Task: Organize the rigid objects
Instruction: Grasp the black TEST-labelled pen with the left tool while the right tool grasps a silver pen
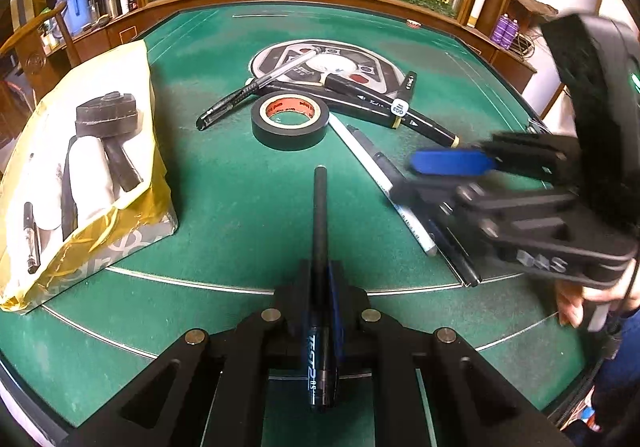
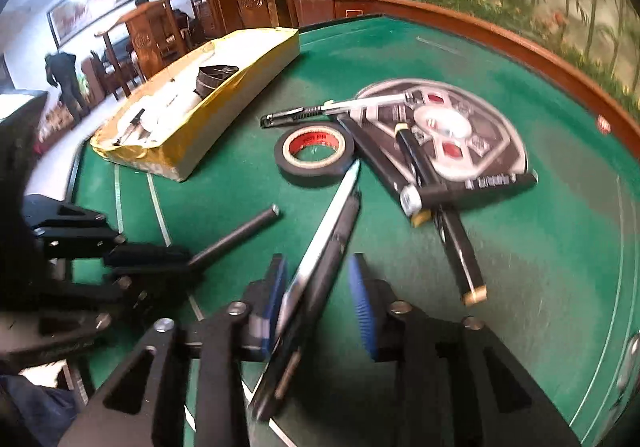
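The right gripper (image 2: pixel 318 301), jaws apart, is straddling two pens (image 2: pixel 320 247) lying lengthwise between its pads on the counter (image 2: pixel 540 267), while the left gripper (image 1: pixel 320 287) is clamping a black pen (image 1: pixel 320 207).

On your tabletop (image 1: pixel 240 207), the box (image 1: pixel 120 223) sits left of the tape roll (image 1: pixel 290 123). Behind the roll lie pens (image 1: pixel 256 87); to its right, two pens (image 2: pixel 328 223) lie side by side.
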Demonstrator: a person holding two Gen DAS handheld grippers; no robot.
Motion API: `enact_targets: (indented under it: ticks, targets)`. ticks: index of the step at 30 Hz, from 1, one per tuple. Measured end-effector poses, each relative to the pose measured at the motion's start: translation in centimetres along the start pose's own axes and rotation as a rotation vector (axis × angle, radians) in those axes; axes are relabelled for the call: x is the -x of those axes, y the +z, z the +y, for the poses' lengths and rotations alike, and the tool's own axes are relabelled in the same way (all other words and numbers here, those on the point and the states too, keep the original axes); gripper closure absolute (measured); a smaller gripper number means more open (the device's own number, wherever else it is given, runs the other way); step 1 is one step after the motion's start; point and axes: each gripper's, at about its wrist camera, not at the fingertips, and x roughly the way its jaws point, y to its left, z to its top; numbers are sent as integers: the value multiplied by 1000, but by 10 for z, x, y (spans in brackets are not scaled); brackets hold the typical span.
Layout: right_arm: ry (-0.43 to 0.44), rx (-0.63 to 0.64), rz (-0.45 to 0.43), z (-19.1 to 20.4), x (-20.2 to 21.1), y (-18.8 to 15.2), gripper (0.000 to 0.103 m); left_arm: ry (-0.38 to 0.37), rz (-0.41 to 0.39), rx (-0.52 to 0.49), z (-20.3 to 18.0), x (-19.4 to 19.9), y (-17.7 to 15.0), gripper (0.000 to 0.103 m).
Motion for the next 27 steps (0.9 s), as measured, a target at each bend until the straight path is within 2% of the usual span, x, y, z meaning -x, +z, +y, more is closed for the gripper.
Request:
enact_targets:
  ticks: [1,5,9,13,18,19,20,21,22,23,24,27]
  targets:
    - [16,-21,-4,-3,3,-4,61,2,0,10,0,-1,1,94]
    - [11,-83,24,-12,2,-4,61,21,-2,9,-2,-1,1,94]
    - [12,-117,39,-16,0,-6,69,21,-8,8,-1,-2,2,94]
    - [-27,-77,34,-6,-1,-8,69,36,-16,-2,-2,-5,5,94]
    - [-180,86,12,20,-6,-10,69,70,-16,-15,-5,-9,11,93]
    - [-183,88,17,20,-6,-10,69,78,-17,-23,-6,-9,11,93]
    - [-167,75,26,16,-6,-9,69,81,-22,-30,-6,-9,9,94]
    - [-137,64,37,11,-5,-10,75,78,-30,-25,-5,-8,7,95]
    - [-119,55,45,7,-4,-10,90,71,-34,-19,-4,-6,5,95]
    - [-120,43,50,3,-2,-11,94,60,-37,-4,-1,-4,3,95]
    - [-125,29,47,1,-1,-11,94,53,-42,16,2,-3,2,95]
    - [-28,-43,27,-6,5,-8,94,13,-59,71,12,2,-4,96]
